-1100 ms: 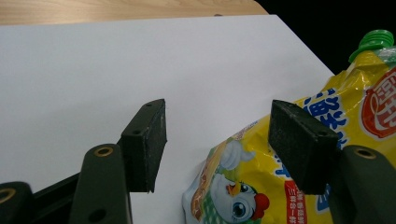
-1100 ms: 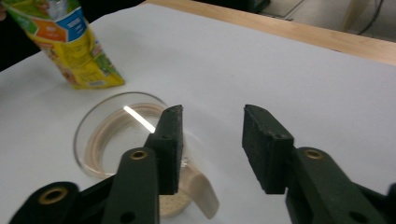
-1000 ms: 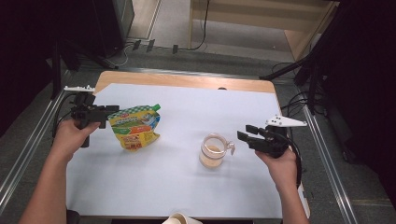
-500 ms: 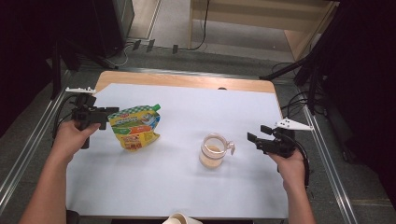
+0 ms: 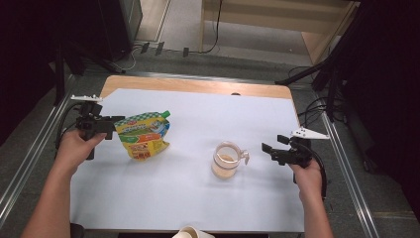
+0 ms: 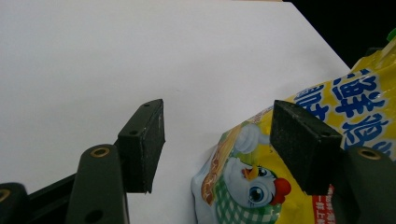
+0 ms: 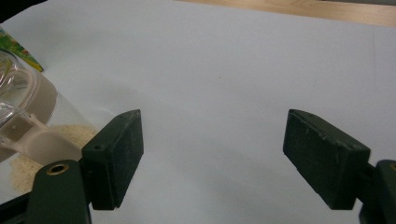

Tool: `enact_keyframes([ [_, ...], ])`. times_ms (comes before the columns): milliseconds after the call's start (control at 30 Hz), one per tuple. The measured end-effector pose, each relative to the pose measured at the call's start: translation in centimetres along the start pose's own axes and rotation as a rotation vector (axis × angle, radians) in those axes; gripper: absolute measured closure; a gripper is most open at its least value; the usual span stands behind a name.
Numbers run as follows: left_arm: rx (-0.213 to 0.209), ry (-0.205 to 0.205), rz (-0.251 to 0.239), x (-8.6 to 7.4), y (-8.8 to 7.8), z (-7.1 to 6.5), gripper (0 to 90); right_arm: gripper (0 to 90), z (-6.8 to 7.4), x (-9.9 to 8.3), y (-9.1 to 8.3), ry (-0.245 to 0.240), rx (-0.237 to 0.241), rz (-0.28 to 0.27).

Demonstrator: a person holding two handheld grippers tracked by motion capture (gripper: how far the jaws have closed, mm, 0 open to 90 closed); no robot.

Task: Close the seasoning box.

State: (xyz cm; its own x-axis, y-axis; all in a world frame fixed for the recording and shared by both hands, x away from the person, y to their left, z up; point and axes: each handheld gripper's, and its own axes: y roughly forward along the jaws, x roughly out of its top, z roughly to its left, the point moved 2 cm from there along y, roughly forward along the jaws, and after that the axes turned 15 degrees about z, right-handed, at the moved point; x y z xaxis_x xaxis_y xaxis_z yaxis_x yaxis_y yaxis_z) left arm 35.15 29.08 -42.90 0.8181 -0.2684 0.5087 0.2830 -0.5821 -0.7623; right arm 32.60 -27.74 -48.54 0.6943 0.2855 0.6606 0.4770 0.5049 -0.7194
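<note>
In the high view, a pale cup (image 5: 190, 233) is cut off by the bottom edge. The left gripper (image 5: 110, 126) sits at the yellow pouch (image 5: 143, 136), which stands on the white sheet (image 5: 198, 193); whether its pads press the pouch is hard to tell here. The right gripper (image 5: 267, 148) hovers just right of the clear jar (image 5: 228, 159), apart from it.

In the left gripper view, the jaws stand partly open. The pouch's edge lies between them, cropped at the right; the right pad overlaps it, contact unclear.

In the right gripper view, the jaws have just been opening and stand wide with nothing between them. The jar is cut off at left.
</note>
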Motion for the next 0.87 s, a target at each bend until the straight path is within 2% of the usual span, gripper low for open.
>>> enact_keyframes([
  [133, 0.021, -0.003, 0.004, -0.2, 0.2, 0.3, 36.7, 21.0, -0.1, 0.1, 0.3, 0.002, -0.009, 0.004],
  [267, 0.023, -0.013, 0.028, -0.4, 0.4, 0.6, 36.0, 21.2, -0.1, 0.0, 0.6, 0.005, -0.015, 0.021],
  [467, 0.021, -0.006, 0.030, -0.5, 0.6, 0.6, 34.9, 21.3, 0.1, -0.1, 0.6, 0.000, -0.008, 0.023],
  [633, 0.034, -0.010, 0.020, -0.5, 0.4, 0.7, 33.6, 21.5, 0.1, -0.1, 0.6, 0.006, -0.010, 0.025],
  [800, 0.040, -0.008, -0.006, -0.6, 0.4, 1.1, 27.8, 21.5, 0.0, -0.1, 0.6, 0.010, -0.013, 0.023],
  [867, 0.027, -0.002, -0.006, -0.7, 0.3, 1.3, 27.5, 21.5, 0.0, -0.1, 0.5, 0.010, -0.014, 0.023],
])
